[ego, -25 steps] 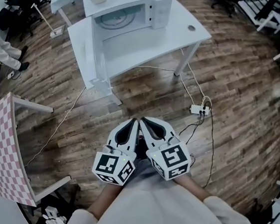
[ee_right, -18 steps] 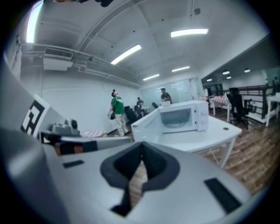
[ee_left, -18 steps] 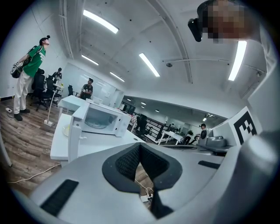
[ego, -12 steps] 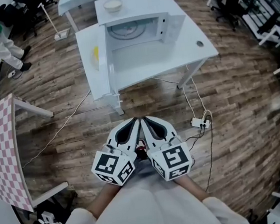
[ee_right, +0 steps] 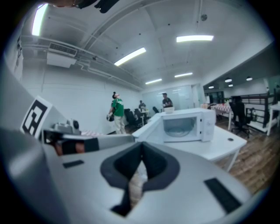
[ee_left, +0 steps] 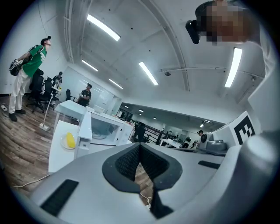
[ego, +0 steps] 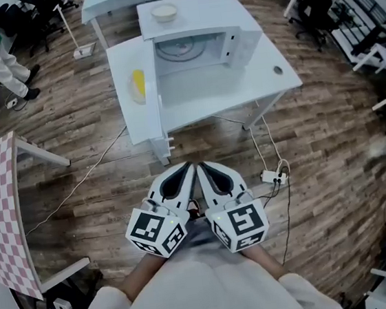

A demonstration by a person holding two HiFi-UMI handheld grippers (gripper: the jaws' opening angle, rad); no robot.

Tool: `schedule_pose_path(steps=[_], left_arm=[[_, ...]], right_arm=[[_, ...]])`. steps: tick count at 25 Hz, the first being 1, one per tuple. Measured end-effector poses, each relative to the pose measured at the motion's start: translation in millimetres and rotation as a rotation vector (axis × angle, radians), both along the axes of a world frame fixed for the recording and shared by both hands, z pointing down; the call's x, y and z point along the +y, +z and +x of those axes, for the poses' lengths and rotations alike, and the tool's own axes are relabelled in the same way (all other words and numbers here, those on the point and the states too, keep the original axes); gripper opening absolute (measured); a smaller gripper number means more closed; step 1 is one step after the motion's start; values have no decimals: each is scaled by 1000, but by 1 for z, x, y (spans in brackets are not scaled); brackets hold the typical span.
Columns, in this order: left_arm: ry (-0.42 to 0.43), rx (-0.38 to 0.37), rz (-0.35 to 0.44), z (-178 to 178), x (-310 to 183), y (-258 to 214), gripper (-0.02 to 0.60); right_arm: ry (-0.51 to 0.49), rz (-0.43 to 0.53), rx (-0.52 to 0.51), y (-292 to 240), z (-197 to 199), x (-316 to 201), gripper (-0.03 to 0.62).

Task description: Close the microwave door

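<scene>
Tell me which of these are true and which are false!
1. The microwave door is open. True.
2. A bowl sits on top of the microwave. True.
3. The left tongs touch the door. False: they are held close to the person, over the floor, well away from it.
4. The yellow thing is inside the microwave. False: it lies on the table, left of the door.
5. The left tongs and right tongs are both shut with nothing in them. True.
</scene>
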State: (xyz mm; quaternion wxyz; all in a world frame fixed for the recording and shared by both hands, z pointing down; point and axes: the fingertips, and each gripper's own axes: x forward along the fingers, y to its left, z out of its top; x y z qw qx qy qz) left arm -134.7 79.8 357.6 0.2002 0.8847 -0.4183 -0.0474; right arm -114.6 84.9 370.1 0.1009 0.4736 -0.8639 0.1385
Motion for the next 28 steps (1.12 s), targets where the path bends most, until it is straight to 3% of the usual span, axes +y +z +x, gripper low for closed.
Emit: schedule_pose_path(steps=[16,23,28], left_arm=[[-75,40,33,-39,-13,-15,14],[-132,-29,50,-56,-27,-12,14],[-198,-37,20,-79,-41,-3,14]], right_arm=[[-118,48,-16,-15,-39,-11,23],[-129,42,-26,-14,-39,-23,23],[-122,24,-33,-9,-31,-33,23]])
